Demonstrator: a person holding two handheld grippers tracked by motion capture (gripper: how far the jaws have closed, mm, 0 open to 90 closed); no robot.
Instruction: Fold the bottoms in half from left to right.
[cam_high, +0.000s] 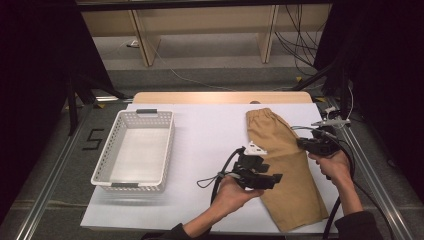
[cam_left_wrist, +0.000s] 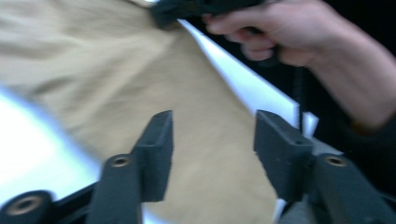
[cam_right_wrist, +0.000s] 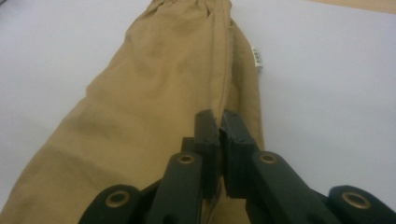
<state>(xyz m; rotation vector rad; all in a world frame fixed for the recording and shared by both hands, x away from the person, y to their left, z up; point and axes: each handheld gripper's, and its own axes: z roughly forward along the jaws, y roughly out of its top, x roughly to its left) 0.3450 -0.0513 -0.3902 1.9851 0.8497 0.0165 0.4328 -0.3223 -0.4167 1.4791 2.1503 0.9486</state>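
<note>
Tan trousers: right gripper pinched seam edge; left gripper gaped wide above; advised gripping both layers.

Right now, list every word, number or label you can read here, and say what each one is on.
"5": a dark mark on the grey floor, left of the table and the white basket.
Small white tag on the edge of the tan trousers: it carries dark print, too small to read.
Nothing else is legible.
</note>
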